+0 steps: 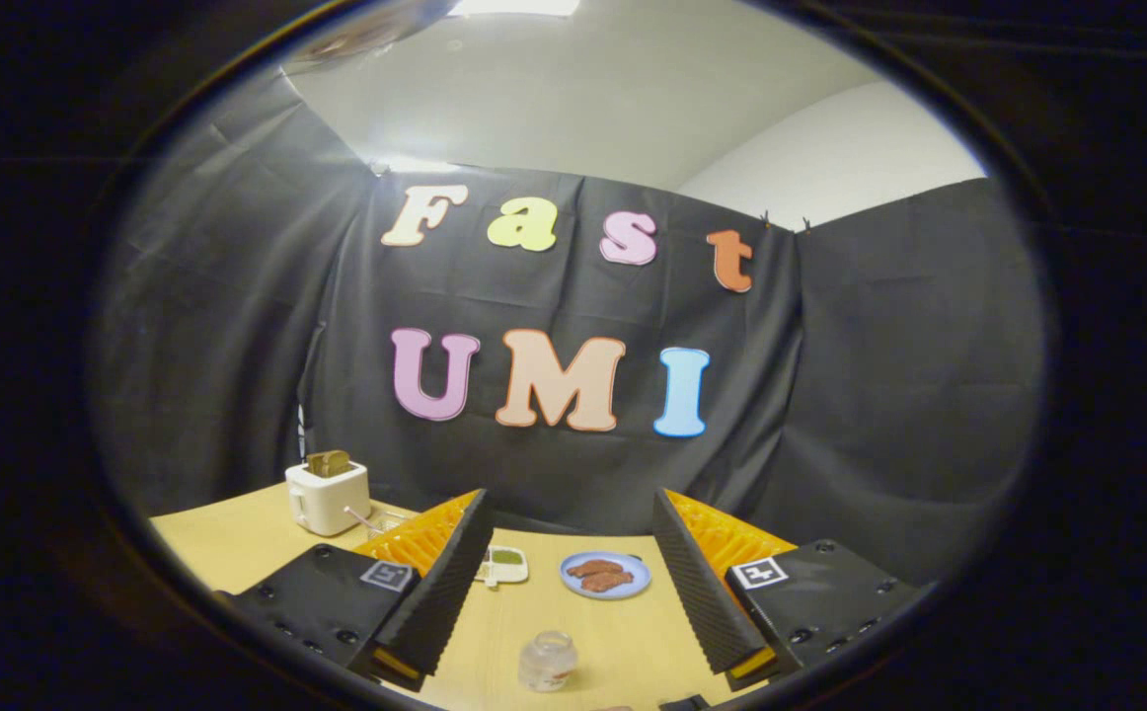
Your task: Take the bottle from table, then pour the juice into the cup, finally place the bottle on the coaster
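On the left of the pale wooden table (pixel 228 553) stands a white boxy toaster (pixel 327 497) with a browned slice of toast (pixel 328 462) poking out of its slot; it sits well beyond the gripper's left finger and has no part in the job, though a wide swing on that side could clip it. The gripper (pixel 573 563) hangs above the table with its two fingers spread wide apart and nothing between their pads. Just past the left finger lies a small white dish (pixel 505 565) holding a patch of something green, and further right, between the fingers and beyond them, a round blue plate (pixel 605 575) carries a few reddish-brown slices. Nearer in, low between the fingers and close to the camera, stands a small clear bottle or jar (pixel 547 661) with a pale label; this seems to be the task's bottle, and whether it holds any juice cannot be told from here. My worry is that the vessel is short, smooth and rounded: if the fingers close too high or off-centre it may squirt out, tip over, or slide toward the blue plate. A steep descent could also knock it flat before the fingers close.
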The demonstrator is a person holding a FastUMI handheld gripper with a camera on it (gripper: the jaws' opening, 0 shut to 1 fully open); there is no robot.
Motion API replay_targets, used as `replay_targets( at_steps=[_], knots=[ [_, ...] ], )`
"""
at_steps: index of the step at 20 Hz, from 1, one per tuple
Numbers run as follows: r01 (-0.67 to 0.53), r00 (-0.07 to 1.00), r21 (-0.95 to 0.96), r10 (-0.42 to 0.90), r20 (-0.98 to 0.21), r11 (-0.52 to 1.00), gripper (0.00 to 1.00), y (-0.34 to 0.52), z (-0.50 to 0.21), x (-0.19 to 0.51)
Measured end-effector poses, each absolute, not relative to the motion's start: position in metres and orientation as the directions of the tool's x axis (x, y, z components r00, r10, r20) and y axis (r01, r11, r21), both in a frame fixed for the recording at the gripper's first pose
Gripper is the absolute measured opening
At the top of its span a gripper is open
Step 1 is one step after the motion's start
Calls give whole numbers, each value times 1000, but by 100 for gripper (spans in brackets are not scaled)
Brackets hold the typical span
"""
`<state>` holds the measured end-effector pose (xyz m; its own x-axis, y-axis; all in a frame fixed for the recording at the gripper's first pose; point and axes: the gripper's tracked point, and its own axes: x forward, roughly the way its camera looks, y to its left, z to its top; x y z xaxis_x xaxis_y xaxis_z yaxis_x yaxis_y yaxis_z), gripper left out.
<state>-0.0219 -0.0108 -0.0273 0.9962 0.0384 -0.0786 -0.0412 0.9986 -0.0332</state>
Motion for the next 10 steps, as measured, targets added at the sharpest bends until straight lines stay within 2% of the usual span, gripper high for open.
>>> replay_targets(
  at_steps=[10],
  knots=[
    [-15, 966, 69, 32, -256, 998, 97, -14, -136, -41]
  ],
)
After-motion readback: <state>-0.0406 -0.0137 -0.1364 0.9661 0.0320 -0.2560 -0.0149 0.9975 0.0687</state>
